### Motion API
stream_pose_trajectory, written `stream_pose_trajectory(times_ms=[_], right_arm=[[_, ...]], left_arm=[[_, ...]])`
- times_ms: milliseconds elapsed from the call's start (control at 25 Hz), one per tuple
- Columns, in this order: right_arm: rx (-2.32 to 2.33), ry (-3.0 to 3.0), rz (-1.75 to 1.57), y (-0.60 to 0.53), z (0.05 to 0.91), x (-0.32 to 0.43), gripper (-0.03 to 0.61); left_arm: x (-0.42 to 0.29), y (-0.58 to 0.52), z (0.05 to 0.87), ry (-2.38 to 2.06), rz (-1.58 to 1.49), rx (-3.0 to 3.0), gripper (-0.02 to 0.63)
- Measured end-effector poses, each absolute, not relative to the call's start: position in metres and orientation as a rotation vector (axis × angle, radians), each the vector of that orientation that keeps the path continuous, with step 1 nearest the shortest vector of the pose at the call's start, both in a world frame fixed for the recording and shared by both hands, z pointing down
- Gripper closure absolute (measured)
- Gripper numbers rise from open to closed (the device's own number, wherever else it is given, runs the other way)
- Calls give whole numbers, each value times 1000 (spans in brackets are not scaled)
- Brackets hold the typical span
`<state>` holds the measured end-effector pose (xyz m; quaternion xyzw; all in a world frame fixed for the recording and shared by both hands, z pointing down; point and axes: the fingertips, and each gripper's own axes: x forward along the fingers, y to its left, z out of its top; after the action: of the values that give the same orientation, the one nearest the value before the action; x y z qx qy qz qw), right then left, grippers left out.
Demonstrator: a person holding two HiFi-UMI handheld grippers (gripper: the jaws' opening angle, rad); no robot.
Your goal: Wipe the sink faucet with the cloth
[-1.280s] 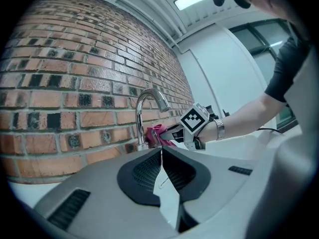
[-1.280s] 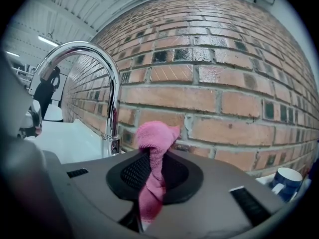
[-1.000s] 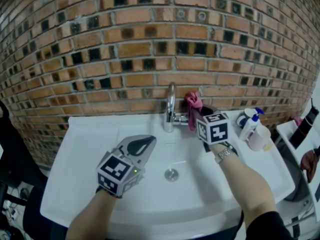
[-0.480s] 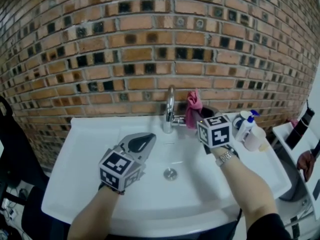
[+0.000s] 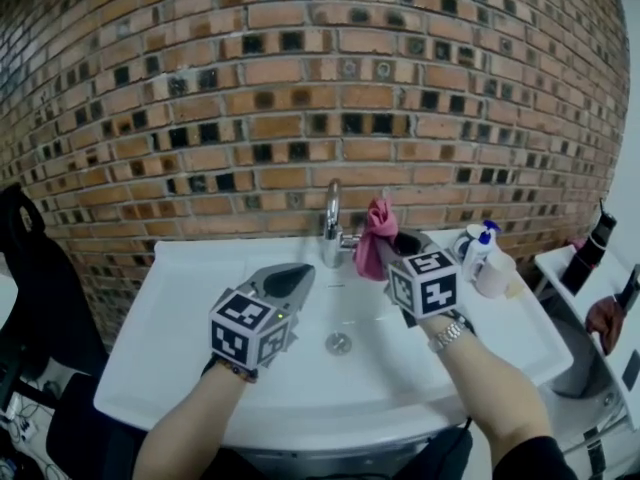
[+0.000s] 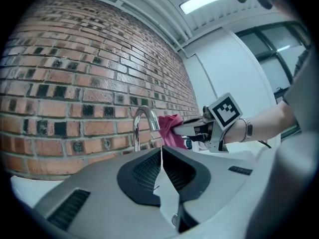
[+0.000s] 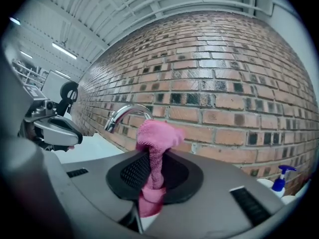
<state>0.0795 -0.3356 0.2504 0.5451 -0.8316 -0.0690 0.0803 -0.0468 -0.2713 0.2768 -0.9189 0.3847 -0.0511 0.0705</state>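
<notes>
**Head view.** The right gripper (image 5: pixel 384 252) was held just right of the faucet (image 5: pixel 331 222), level with its upper part, with the pink cloth (image 5: pixel 377 228) standing up from its tip beside the spout. Whether cloth and metal touched could not be told here. The left gripper (image 5: pixel 298 274) hung below and left of the faucet, over the white sink (image 5: pixel 180 298), carrying nothing. A pump bottle (image 5: pixel 479 251) stood well to the right of the faucet.

**Left gripper view.** The fingers (image 6: pixel 143 171) were together with nothing between them. Beyond them rose the curved faucet, the cloth just beside its spout.

**Right gripper view.** The fingers (image 7: pixel 128 172) were clamped on a twisted fold of the cloth, whose bunched head stood above them. The faucet lay to the left of and beyond that head, so contact looked not yet made.

**Step in hand.** Judged from these views, this was the approach to a wiping pass. The next move would call for pressing the bunched cloth against the spout and drawing it along the curve while the grip holds.

**Writing.** None was legible: the grippers bore only square black-and-white markers, and the bottle's label was too small to read.
</notes>
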Motion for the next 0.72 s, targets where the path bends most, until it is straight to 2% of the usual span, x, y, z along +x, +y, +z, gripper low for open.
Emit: stream_pose_trajectory(times_ms=[720], right_arm=[[1621,-2574,-225,-171,237,58,522]], left_arm=[[-50,-130,265,1152,-86,-2741,609]])
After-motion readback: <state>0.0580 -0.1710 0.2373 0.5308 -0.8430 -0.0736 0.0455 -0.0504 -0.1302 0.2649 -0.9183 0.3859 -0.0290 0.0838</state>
